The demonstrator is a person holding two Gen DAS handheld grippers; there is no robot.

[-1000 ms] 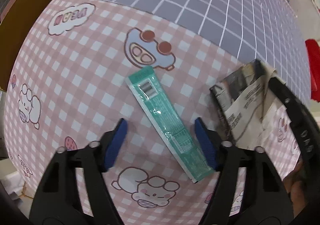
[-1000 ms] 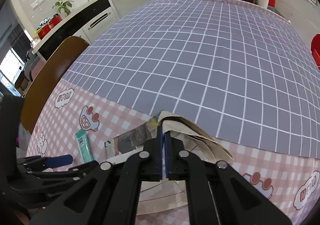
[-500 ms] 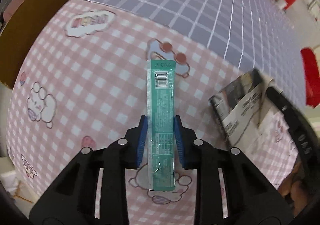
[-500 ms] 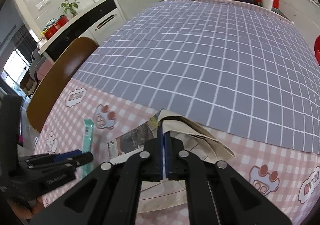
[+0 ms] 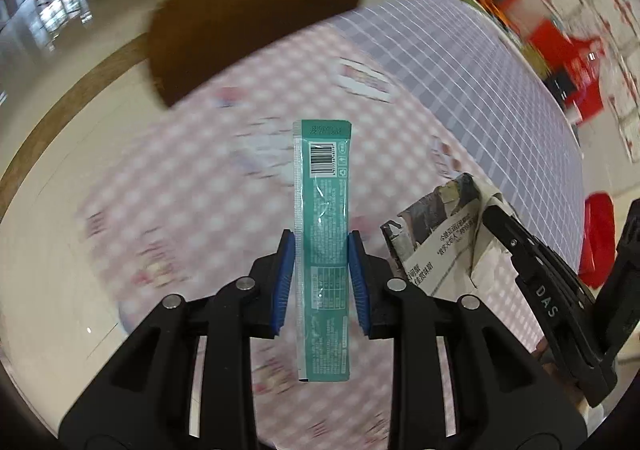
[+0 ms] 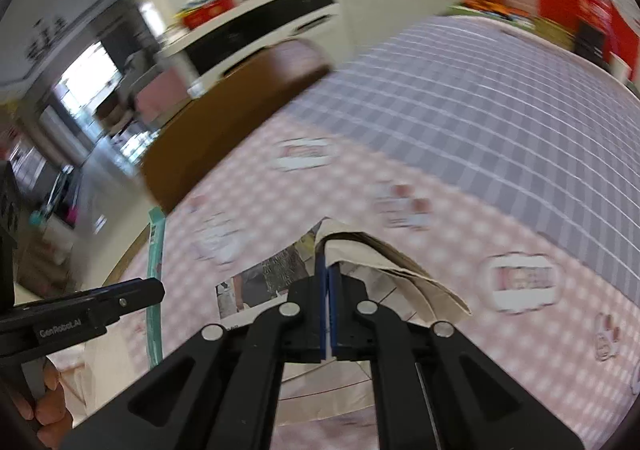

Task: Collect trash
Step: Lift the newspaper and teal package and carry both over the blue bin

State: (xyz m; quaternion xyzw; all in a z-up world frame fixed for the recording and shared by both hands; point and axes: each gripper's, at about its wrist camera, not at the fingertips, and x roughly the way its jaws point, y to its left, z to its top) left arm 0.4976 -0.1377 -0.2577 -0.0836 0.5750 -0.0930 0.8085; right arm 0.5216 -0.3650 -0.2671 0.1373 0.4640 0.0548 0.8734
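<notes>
1. Our left claw (image 5: pixel 321 278) points steeply down over the pink checked worktop (image 5: pixel 192 194), its blue pads pinching the teal wrapper (image 5: pixel 323 218) by its long edges.
2. Our right claw (image 6: pixel 329 314) is pressed together on a folded newspaper (image 6: pixel 372 258), also angled down, just beside the left one.
3. The wrapper hangs clear of the worktop, its long axis running along the left claw's fingers, barcode end pointing away from us.
4. A hand (image 6: pixel 48 406) grips the left claw's handle.

Brown chair (image 5: pixel 248 14) at checked tablecloth (image 6: pixel 500 118); white cabinet (image 6: pixel 272 30), bright window (image 6: pixel 86 78)
</notes>
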